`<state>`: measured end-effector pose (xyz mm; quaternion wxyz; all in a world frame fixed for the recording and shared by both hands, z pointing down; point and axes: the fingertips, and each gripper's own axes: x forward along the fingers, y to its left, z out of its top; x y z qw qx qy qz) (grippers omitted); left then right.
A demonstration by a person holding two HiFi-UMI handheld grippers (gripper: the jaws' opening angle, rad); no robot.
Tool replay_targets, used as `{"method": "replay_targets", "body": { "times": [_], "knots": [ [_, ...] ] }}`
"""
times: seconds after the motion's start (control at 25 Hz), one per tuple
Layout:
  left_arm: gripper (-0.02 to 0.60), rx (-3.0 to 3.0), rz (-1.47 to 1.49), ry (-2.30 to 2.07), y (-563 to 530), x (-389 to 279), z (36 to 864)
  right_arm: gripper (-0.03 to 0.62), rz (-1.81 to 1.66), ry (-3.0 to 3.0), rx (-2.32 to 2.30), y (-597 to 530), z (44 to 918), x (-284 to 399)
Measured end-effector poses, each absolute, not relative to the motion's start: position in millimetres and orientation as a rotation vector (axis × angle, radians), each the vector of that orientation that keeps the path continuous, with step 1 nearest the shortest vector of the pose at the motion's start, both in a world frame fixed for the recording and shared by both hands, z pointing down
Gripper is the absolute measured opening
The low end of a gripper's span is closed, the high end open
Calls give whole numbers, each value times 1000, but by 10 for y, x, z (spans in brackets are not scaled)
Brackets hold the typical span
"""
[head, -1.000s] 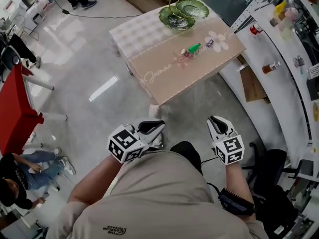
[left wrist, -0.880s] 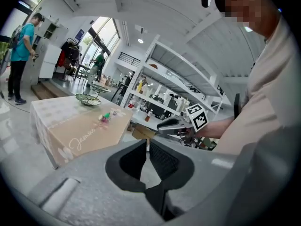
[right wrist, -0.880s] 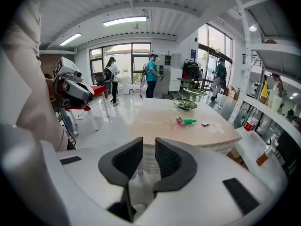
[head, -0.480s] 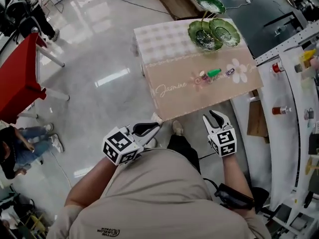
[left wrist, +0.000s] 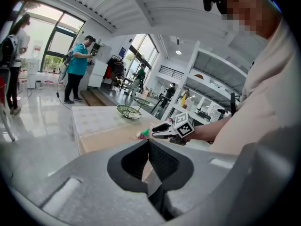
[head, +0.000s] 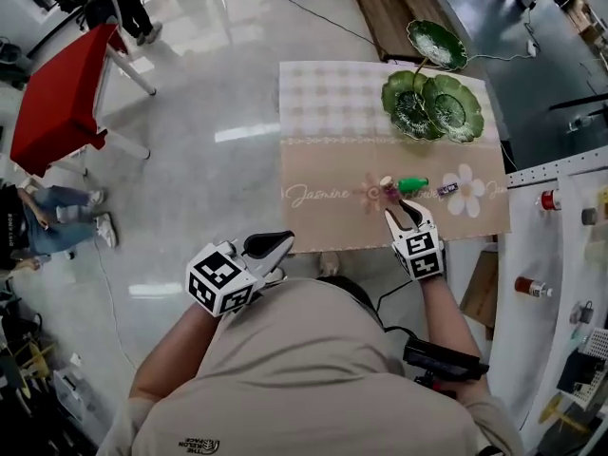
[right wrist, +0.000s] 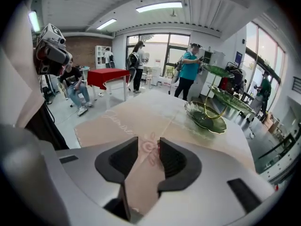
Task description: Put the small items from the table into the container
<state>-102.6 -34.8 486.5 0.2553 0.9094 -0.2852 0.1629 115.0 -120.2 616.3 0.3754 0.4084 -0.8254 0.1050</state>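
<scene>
Our right gripper is opening, empty, just beside the small items on the table near the green leaf dishes; we are holding our left gripper closed, off the table.

A red table stands on the glossy grey floor near its far left corner. A person in jeans sits at the floor's left edge (legs stretched out). White shelving along the right edge carries a brown bottle. A person in a teal shirt stands farther back.
</scene>
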Motion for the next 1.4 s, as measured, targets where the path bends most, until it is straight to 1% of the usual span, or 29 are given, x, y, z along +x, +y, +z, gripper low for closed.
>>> {"method": "replay_targets", "body": {
  "times": [0.4, 0.8, 1.0, 1.4],
  "knots": [
    [11, 2371, 455, -999, -471, -737, 4818, 175, 205, -2100, 835, -1684, 6823, 1300],
    [11, 2323, 455, -1094, -476, -608, 4828, 169, 100, -2038, 744, -1849, 7064, 1298],
    [11, 2319, 448, -1091, -445, -524, 4809, 166, 145, -2101, 712, -1726, 6810, 1269],
    [10, 2401, 426, -961, -566, -89, 4798, 164, 152, -2230, 811, -1780, 5759, 1612]
  ]
}}
